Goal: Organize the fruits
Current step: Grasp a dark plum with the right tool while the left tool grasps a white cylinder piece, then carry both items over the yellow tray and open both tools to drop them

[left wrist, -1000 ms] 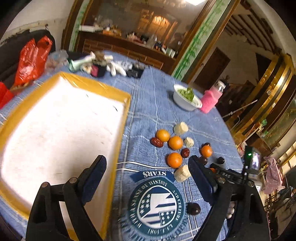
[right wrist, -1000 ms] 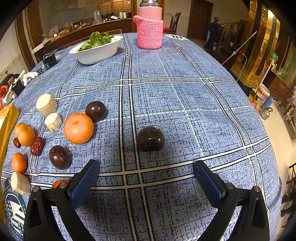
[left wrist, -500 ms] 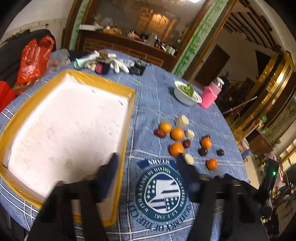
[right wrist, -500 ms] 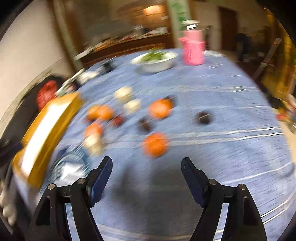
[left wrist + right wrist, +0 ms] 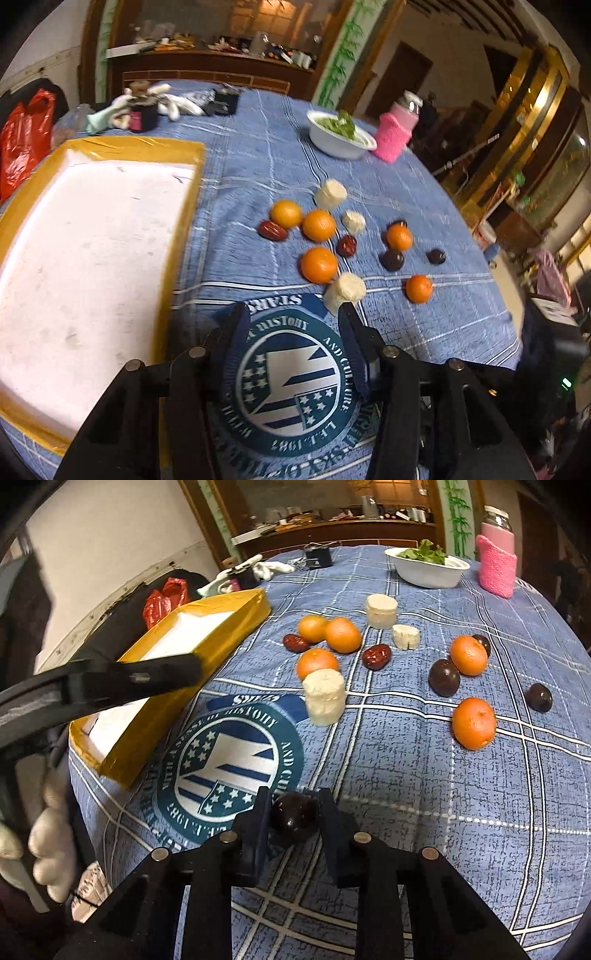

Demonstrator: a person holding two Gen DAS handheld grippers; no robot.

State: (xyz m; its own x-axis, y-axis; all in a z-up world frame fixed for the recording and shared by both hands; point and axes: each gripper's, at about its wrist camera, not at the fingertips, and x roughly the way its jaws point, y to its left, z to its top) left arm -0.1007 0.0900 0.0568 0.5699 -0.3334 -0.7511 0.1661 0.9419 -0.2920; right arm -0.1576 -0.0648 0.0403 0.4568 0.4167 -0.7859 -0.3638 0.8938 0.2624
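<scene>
Plum point(image 5: 294, 816) clamped between right gripper point(image 5: 293, 814) fingers; left gripper point(image 5: 291, 339) half-open, empty

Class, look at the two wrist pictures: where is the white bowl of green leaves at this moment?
The white bowl stands at the table's far side in both views, just left of the pink knitted bottle cover, beyond the scattered fruit.

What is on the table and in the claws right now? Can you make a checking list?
Surface: round table, blue plaid cloth with round emblem.
Job's things: five oranges, three white chunks, two red dates, dark fruits loose; yellow-rimmed tray holds nothing.
Clutter: bowl of greens, pink-sleeved jar, gloves and small items at far edge.
Claws: right claw shut on dark fruit; left claw part open, nothing between.
Cables: nothing seen.
Surroundings: wooden counter, red bag.
</scene>
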